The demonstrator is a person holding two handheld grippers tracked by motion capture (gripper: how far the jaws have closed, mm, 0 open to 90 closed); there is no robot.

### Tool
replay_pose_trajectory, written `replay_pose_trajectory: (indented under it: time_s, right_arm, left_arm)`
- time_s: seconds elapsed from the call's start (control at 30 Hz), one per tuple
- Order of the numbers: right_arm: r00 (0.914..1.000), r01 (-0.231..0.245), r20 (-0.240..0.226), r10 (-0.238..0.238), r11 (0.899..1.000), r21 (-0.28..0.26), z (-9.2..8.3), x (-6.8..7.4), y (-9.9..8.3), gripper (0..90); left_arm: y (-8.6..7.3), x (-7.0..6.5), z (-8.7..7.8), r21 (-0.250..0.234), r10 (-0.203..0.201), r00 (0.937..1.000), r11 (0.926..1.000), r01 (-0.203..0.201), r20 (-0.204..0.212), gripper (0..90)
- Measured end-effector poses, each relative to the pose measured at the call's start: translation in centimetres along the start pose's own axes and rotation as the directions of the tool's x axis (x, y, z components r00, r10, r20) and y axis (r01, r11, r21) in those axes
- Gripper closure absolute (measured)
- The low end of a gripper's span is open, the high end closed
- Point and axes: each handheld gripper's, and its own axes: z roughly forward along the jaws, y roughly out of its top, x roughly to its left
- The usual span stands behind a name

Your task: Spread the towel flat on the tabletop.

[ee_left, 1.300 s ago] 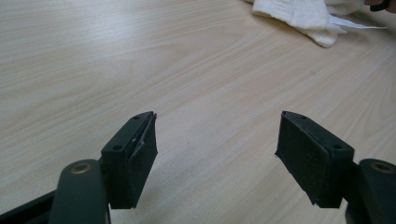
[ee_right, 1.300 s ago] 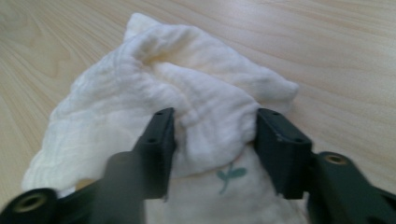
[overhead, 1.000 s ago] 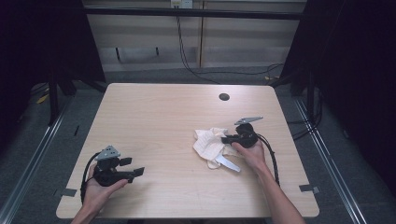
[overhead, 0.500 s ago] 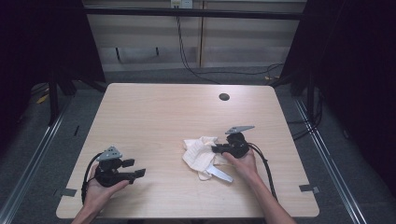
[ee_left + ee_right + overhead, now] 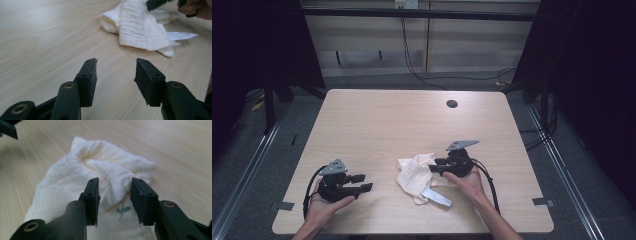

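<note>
In the high view, a light wooden bench (image 5: 377,125) is seen over grey flooring. The crumpled white cloth (image 5: 414,172), beside the right gripper (image 5: 435,168), has been dragged toward the left gripper (image 5: 363,182).

In the left gripper view, half-open, empty jaws have been closing.

In the right gripper view, jaws have been opening, a cloth fold loose between them.

The pale, wood-grained rectangular table (image 5: 377,125) bore a crumpled cream cotton cloth (image 5: 414,172) just ahead of my right tool, its white label strip (image 5: 435,196) flat on the wood nearer me.
</note>
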Motion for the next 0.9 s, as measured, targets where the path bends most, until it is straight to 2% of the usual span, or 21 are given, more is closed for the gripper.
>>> replay_pose_trajectory:
  time_s: [0.1, 0.13, 0.17, 0.2, 0.23, 0.27, 0.33, 0.37, 0.43, 0.57, 0.63, 0.73, 0.8, 0.87, 0.9]
  right_arm:
    - [0.9999, -0.003, 0.013, 0.004, 1.0, -0.03, -1.9, -0.5, 0.4, 54.1]
    - [0.9997, -0.003, 0.023, 0.004, 0.999, -0.037, -2.7, -0.7, 0.4, 53.8]
    - [0.9994, -0.003, 0.035, 0.004, 0.999, -0.045, -3.7, -1.0, 0.2, 53.9]
    - [0.999, -0.009, 0.044, 0.011, 0.999, -0.048, -4.3, -1.2, 0.1, 54.6]
    - [0.999, -0.009, 0.044, 0.011, 0.999, -0.048, -4.3, -1.2, 0.1, 54.6]
    - [0.9984, -0.013, 0.054, 0.016, 0.999, -0.053, -5.9, -1.7, -0.3, 64.7]
    - [0.9982, -0.016, 0.058, 0.018, 0.999, -0.033, -6.7, -1.9, -0.8, 72.4]
    - [0.9978, -0.013, 0.065, 0.015, 1.0, -0.02, -6.9, -1.9, -1.2, 74.0]
    - [0.9971, -0.024, 0.072, 0.024, 1.0, -0.005, -7.0, -1.8, -2.0, 74.7]
    - [0.9969, -0.038, 0.069, 0.037, 0.999, 0.012, -6.7, -1.9, -3.2, 74.7]
    - [0.9965, -0.04, 0.075, 0.037, 0.999, 0.029, -6.4, -2.0, -3.5, 74.5]
    - [0.9967, -0.037, 0.073, 0.035, 0.999, 0.028, -6.0, -2.1, -3.8, 72.6]
    - [0.9957, -0.025, 0.091, 0.02, 0.998, 0.05, -5.7, -1.9, -3.8, 68.9]
    - [0.9954, -0.012, 0.095, 0.006, 0.998, 0.069, -5.7, -1.5, -4.1, 67.0]
    - [0.9937, -0.006, 0.112, -0.003, 0.997, 0.077, -5.7, -1.3, -4.4, 67.0]
  left_arm:
    - [0.5, -0.6, 0.4, -0.001, 0.02, 0.9994, 0.9998, -0.02, 0.029, 55.4]
    - [0.5, -0.6, 0.4, -0.001, 0.02, 0.9994, 0.9998, -0.02, 0.029, 56.4]
    - [0.8, -0.9, 0.6, -0.008, 0.015, 0.9984, 0.9999, -0.015, 0.054, 58.0]
    - [1.0, -1.0, 0.7, -0.009, 0.012, 0.9982, 0.9999, -0.012, 0.059, 59.0]
    - [1.0, -1.0, 0.7, -0.009, 0.012, 0.9982, 0.9999, -0.012, 0.059, 62.7]
    - [1.5, -1.3, 1.2, 0.004, 0.037, 0.998, 0.9993, -0.037, 0.052, 66.6]
    - [2.0, -1.7, 1.7, 0.004, 0.037, 0.9971, 0.9993, -0.037, 0.066, 69.7]
    - [2.4, -2.0, 2.1, 0.007, 0.057, 0.9959, 0.9983, -0.057, 0.071, 71.4]
    - [2.9, -2.5, 2.8, 0.017, 0.076, 0.9938, 0.9968, -0.078, 0.081, 73.6]
    - [4.6, -2.8, 4.6, 0.007, 0.069, 0.9907, 0.9975, -0.07, 0.117, 74.3]
    - [5.3, -2.9, 5.4, 0.006, 0.071, 0.9919, 0.9974, -0.072, 0.106, 71.8]
    - [6.5, -3.4, 6.2, -0.017, 0.106, 0.9852, 0.9944, -0.104, 0.135, 71.4]
    - [6.6, -3.9, 6.6, -0.029, 0.108, 0.9807, 0.9941, -0.105, 0.163, 73.3]
    - [5.9, -4.4, 6.8, -0.034, 0.12, 0.978, 0.9926, -0.116, 0.17, 73.0]
    - [5.4, -4.6, 7.0, -0.019, 0.115, 0.976, 0.9934, -0.113, 0.185, 72.1]
